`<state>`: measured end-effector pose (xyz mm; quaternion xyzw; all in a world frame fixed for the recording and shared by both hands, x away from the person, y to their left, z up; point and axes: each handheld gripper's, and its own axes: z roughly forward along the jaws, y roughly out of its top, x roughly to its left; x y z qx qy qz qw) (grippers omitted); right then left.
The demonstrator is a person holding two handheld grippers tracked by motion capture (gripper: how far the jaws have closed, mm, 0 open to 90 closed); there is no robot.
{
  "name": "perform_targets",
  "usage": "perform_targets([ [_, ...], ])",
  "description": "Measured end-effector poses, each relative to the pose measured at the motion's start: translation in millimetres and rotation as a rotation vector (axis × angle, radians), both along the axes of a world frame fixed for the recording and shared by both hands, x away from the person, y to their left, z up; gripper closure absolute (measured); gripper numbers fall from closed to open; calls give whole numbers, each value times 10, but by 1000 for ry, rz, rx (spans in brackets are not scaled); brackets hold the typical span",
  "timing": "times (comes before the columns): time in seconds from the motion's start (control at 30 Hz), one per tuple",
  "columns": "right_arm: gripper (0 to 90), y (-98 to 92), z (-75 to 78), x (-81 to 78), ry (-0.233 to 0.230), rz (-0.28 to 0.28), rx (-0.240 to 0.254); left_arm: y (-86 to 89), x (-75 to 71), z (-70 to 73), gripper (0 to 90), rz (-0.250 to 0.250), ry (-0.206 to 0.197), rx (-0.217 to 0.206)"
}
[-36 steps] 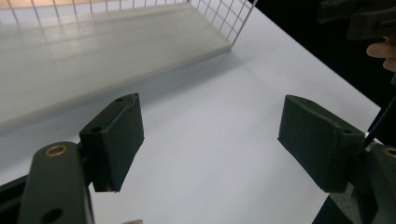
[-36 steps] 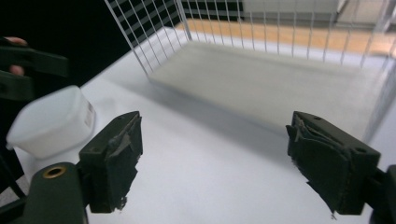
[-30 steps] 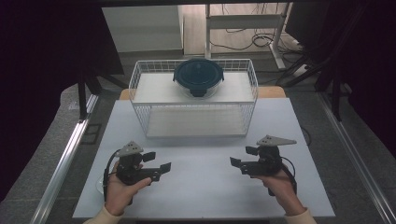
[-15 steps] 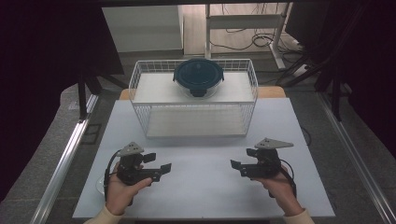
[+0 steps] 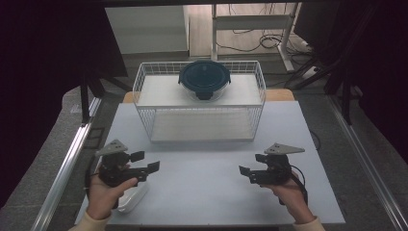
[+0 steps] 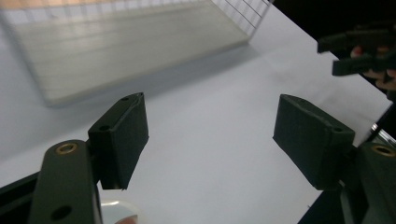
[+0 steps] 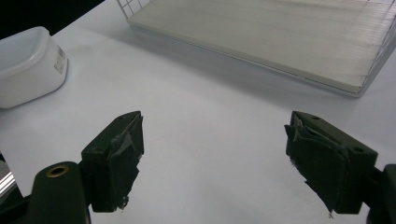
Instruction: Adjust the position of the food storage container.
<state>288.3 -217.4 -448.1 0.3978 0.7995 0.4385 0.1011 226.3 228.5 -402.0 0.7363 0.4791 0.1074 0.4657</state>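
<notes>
High view: white container [image 5: 133,198] is lying on the tabletop [image 5: 202,178] just beside the left gripper [image 5: 146,161], nearer than the right gripper [image 5: 251,166]; both sets of fingers are standing open, holding nothing, left ones just closing slightly.

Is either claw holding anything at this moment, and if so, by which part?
Nothing is held. The left claw and the right claw both stand open above the bare white table, with nothing between their jaws.
</notes>
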Motion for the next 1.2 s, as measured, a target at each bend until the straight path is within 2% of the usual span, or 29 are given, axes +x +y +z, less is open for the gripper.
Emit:
perform_targets([
  [0.17,190,-19,-12,-3,4,2,-2,300,-83,24,266,73,3,10],
  [0.3,190,-22,-16,-10,10,1,-9,531,-121,-107,289,139,39,24],
  [0.43,190,-19,-18,-4,13,1,-18,711,-160,-258,375,177,74,20],
  [0.6,190,-44,-24,9,22,-11,-22,891,-227,-390,476,233,106,68],
  [0.67,190,-56,-29,16,23,-14,-25,979,-266,-435,532,253,117,69],
  [0.77,190,-63,-37,24,27,-19,-28,1062,-329,-497,703,261,134,71],
  [0.9,190,-56,-48,29,32,-22,-34,1103,-379,-555,844,261,157,122],
  [0.97,190,-53,-40,22,33,-22,-34,1164,-403,-601,877,282,180,146],
  [1.1,190,-60,-28,23,29,-23,-38,1296,-490,-720,897,313,223,127],
  [1.2,190,-62,-36,31,29,-24,-47,1324,-529,-828,900,318,251,133],
])
